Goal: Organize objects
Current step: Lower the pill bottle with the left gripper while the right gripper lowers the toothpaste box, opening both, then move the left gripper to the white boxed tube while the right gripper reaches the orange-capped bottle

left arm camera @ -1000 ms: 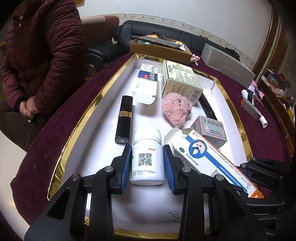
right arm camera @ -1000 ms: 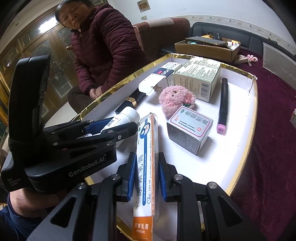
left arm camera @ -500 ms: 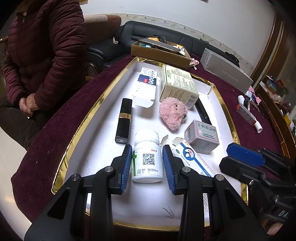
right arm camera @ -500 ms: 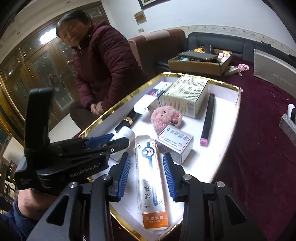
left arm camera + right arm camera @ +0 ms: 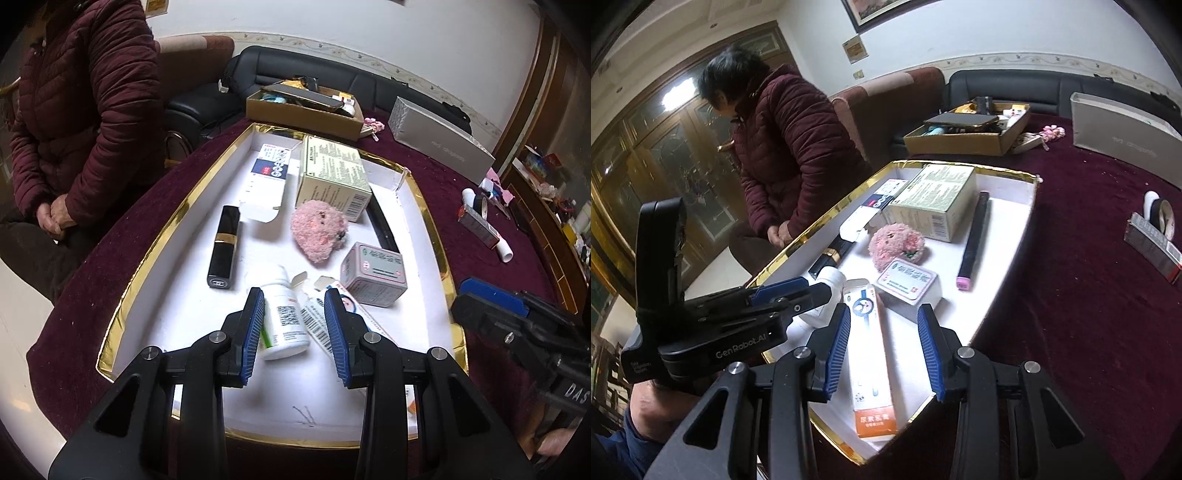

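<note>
A white tray with a gold rim [image 5: 147, 266] [image 5: 1030, 184] holds the objects. A white pill bottle [image 5: 284, 317] [image 5: 831, 277] lies on it, below and between the pads of my left gripper [image 5: 295, 325] [image 5: 790, 295], which is open and does not press on it. A long white and blue ointment box with an orange end [image 5: 871, 369] [image 5: 354, 306] lies flat beside the bottle. My right gripper [image 5: 883, 312] hangs open above this box without touching it. A small pinkish carton [image 5: 908, 282] and a pink plush toy [image 5: 317, 230] sit just beyond.
Farther along the tray lie a black lipstick [image 5: 223, 247], a black marker [image 5: 973, 236], a green-white carton [image 5: 332, 177] and a white-blue carton [image 5: 269, 177]. A cardboard box [image 5: 303, 110] and a silver box [image 5: 439, 147] stand behind. A person in a maroon jacket [image 5: 85, 110] sits on the left.
My right gripper has let go of the ointment box, opened, and drawn back and up; the box now lies in the tray. My left gripper has backed slightly off the bottle.
</note>
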Motion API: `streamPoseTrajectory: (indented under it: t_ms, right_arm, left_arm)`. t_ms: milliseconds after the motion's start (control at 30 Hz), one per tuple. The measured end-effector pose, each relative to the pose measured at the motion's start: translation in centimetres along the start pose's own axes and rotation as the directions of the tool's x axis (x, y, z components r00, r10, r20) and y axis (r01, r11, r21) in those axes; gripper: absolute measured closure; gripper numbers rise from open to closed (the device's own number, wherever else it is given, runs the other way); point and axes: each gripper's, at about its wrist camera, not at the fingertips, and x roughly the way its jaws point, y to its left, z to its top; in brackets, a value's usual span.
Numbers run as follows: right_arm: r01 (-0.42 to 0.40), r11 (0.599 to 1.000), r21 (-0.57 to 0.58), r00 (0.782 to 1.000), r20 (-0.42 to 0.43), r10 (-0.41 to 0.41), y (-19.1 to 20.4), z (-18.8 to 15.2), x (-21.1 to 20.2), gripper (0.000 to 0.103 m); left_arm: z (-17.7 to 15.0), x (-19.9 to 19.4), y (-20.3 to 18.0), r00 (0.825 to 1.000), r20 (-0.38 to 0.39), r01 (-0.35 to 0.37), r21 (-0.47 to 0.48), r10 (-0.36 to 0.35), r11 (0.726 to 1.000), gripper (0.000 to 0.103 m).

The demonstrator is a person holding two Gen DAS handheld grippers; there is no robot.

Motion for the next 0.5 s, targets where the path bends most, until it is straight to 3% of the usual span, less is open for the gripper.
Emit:
streamPoseTrajectory:
  t_ms: [233, 500]
  right_arm:
    - [0.04, 0.998, 0.055, 0.996, 0.073, -0.044, -4.4, 0.7, -3.8, 0.059]
    - [0.129, 0.968, 0.216, 0.977, 0.136, -0.161, -14.8, 2.1, -9.3, 0.049]
  left_arm:
    - [1.1, -1.0, -3.1, 0.999, 0.014, 0.033, 0.031, -0.034, 0.999, 0.069]
    - [2.6, -0.1, -12.0, 0.985, -0.062, 0.17, 0.156, -0.162, 0.973, 0.069]
